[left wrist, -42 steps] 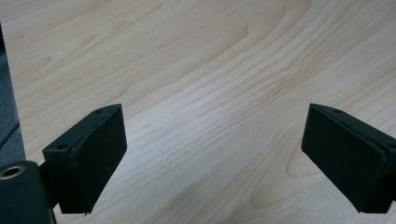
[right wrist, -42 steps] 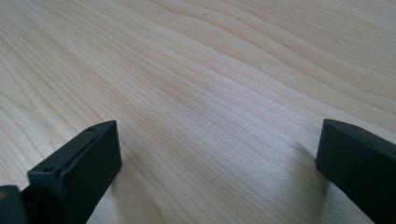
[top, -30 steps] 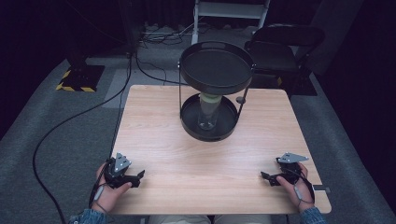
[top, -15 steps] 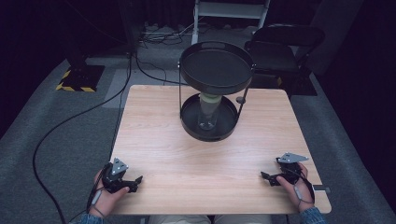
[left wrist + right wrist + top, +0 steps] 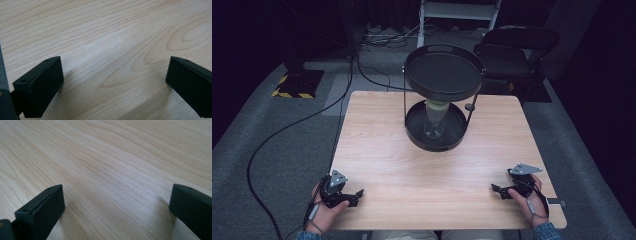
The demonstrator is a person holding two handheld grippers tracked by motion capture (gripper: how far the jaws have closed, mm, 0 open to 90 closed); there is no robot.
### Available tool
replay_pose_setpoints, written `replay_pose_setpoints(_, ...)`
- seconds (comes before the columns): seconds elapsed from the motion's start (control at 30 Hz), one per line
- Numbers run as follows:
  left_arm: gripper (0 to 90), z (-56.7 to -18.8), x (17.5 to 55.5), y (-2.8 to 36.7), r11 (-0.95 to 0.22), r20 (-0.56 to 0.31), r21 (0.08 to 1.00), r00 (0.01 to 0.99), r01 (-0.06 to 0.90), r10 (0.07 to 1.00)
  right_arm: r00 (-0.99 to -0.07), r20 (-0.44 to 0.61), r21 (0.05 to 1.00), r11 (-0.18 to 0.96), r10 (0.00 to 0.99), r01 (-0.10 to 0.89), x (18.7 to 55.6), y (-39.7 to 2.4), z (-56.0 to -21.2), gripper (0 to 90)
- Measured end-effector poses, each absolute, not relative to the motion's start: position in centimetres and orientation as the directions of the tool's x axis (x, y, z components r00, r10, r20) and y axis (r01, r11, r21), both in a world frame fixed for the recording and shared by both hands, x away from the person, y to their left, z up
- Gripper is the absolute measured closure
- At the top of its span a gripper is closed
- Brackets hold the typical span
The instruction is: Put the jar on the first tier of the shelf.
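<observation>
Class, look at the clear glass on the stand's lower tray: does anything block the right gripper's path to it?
Across the wooden table nothing does. The black upper tray covers the clear glass from above, and thin stand posts flank it beside the right gripper.

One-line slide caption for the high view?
Person rests open left gripper and right gripper on wooden table; a clear bottle stands in a black two-tier tray stand.

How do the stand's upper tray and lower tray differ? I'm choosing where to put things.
The upper tray looks bare inside; the lower tray holds an upright clear glass. The upper tray looks wider in the high view, though it sits nearer the camera. It is raised on thin rods, while the lower rests on the table. Both are round, black and rimmed.
</observation>
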State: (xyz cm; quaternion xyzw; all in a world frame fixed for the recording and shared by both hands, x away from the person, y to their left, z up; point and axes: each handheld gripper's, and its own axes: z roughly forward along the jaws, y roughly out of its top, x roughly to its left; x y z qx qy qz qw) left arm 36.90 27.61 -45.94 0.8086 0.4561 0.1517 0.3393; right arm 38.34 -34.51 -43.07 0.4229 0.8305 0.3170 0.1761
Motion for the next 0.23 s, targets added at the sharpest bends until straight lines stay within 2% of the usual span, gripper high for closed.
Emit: replay_pose_setpoints(0.23,1.3,-45.94,36.87,27.61,-0.353,-0.064,0.688,0.538,0.634,0.841,-0.58,-0.024,0.675,0.441,0.814,0.591,38.34,-34.51,-43.07,0.3)
